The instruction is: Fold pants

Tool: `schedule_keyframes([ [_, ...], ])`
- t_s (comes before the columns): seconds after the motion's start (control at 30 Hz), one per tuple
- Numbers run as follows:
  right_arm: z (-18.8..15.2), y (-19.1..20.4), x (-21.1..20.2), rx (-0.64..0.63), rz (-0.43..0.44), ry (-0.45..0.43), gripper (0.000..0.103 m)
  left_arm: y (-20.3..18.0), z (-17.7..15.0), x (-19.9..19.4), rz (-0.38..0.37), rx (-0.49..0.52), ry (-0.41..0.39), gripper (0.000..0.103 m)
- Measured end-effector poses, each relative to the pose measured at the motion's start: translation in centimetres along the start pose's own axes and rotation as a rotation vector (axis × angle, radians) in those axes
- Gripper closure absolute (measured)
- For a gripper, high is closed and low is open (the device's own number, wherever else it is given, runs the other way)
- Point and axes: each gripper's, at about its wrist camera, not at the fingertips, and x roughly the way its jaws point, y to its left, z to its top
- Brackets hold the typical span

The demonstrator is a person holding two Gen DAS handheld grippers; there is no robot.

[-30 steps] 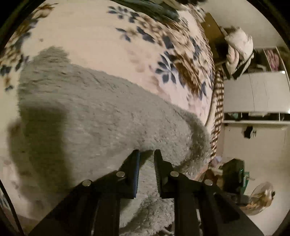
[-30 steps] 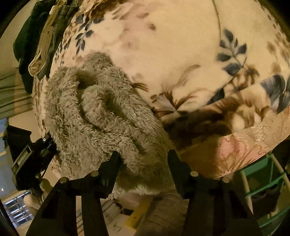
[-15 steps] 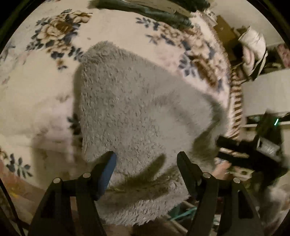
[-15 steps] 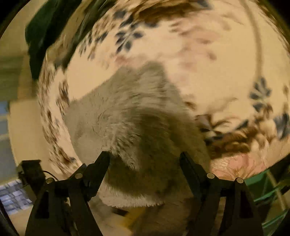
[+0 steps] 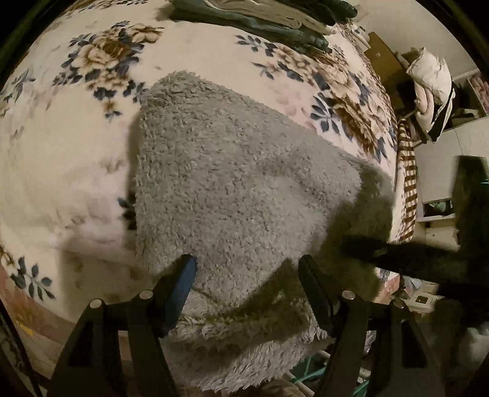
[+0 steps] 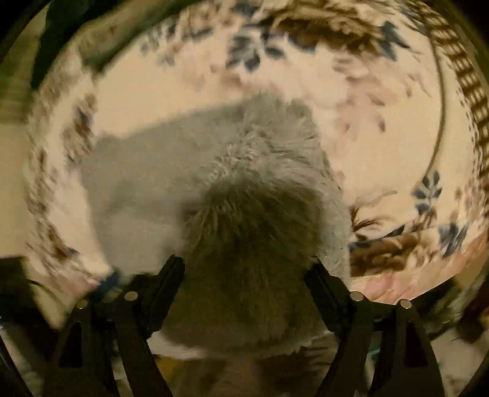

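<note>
- Left gripper (image 5: 246, 271): fingers spread wide, holding nothing, poised above the grey fleece pants (image 5: 238, 189) on the floral blanket (image 5: 76, 146).
- Right gripper (image 6: 244, 271): likewise wide apart, empty; view blurred.

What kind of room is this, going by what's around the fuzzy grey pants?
Most likely a bedroom. The fuzzy grey fleece pants lie on a cream floral plush blanket covering what looks like a bed, with a stack of folded dark clothes at its far edge and white shelving beyond.
</note>
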Motion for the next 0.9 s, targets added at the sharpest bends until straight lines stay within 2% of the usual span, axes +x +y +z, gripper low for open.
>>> schedule_keyframes([
  [0.07, -0.1, -0.7, 2.1, -0.022, -0.032, 0.056, 0.02, 0.0, -0.1, 0.0, 0.0, 0.006, 0.001, 0.036],
  [0.1, -0.5, -1.7, 2.1, 0.014, -0.012, 0.042, 0.02, 0.0, -0.2, 0.1, 0.001, 0.009, 0.005, 0.036],
  [0.13, -0.9, -3.1, 1.6, 0.061, 0.024, 0.015, 0.027, 0.1, -0.3, 0.1, 0.003, 0.015, 0.007, 0.036],
  [0.17, -1.4, -4.6, 0.9, 0.105, 0.053, -0.013, 0.051, 0.1, -0.4, 0.1, 0.006, 0.02, 0.007, 0.036],
  [0.27, -2.3, -7.8, -0.9, 0.198, 0.123, -0.052, 0.066, 0.6, -0.6, 0.4, -0.029, 0.011, 0.022, 0.036],
  [0.33, -2.5, -8.4, -1.9, 0.21, 0.13, -0.078, 0.071, 0.7, -0.8, 0.5, -0.042, 0.005, 0.028, 0.036],
  [0.37, -2.3, -8.3, -2.7, 0.203, 0.114, -0.12, 0.071, 0.7, -0.9, 0.4, -0.047, 0.004, 0.032, 0.036],
  [0.4, -2.0, -8.2, -2.9, 0.173, 0.085, -0.131, 0.072, 0.7, -1.0, 0.3, -0.047, 0.0, 0.033, 0.036],
  [0.43, -1.3, -8.0, -2.0, 0.143, 0.075, -0.097, 0.072, 0.7, -1.1, 0.1, -0.053, -0.004, 0.037, 0.036],
  [0.5, -0.2, -8.2, -0.1, 0.143, 0.149, 0.017, 0.071, 0.9, -1.1, -0.4, -0.064, -0.033, 0.052, 0.036],
  [0.53, 0.2, -8.2, -0.1, 0.135, 0.18, 0.03, 0.07, 1.1, -1.1, -0.9, -0.087, -0.051, 0.053, 0.035],
  [0.6, 0.7, -8.3, -2.2, 0.102, 0.195, -0.022, 0.057, 1.7, -0.9, -2.4, -0.135, -0.091, 0.038, 0.035],
  [0.63, 0.8, -8.5, -3.5, 0.098, 0.212, -0.058, 0.037, 1.9, -0.7, -3.0, -0.145, -0.101, 0.025, 0.034],
  [0.67, 1.0, -8.9, -5.2, 0.107, 0.243, -0.108, 0.021, 2.2, -0.3, -3.9, -0.155, -0.108, 0.005, 0.032],
  [0.7, 1.4, -9.2, -6.1, 0.115, 0.259, -0.138, 0.021, 2.4, 0.0, -4.5, -0.155, -0.108, -0.015, 0.025],
  [0.77, 3.4, -9.2, -6.9, 0.097, 0.281, -0.172, 0.021, 2.8, 0.8, -5.3, -0.134, -0.096, -0.049, 0.02],
  [0.8, 4.5, -9.0, -6.5, 0.078, 0.283, -0.165, 0.021, 3.1, 1.1, -5.4, -0.105, -0.091, -0.06, 0.017],
  [0.83, 6.0, -8.5, -5.2, 0.056, 0.281, -0.121, 0.021, 3.5, 1.5, -5.2, -0.078, -0.092, -0.066, 0.016],
  [0.87, 7.0, -7.8, -3.7, 0.044, 0.289, -0.068, 0.026, 3.8, 1.7, -5.1, -0.066, -0.097, -0.076, 0.016],
  [0.9, 7.8, -6.8, -2.1, 0.034, 0.299, -0.029, 0.039, 4.1, 1.9, -5.0, -0.061, -0.11, -0.098, 0.016],
])
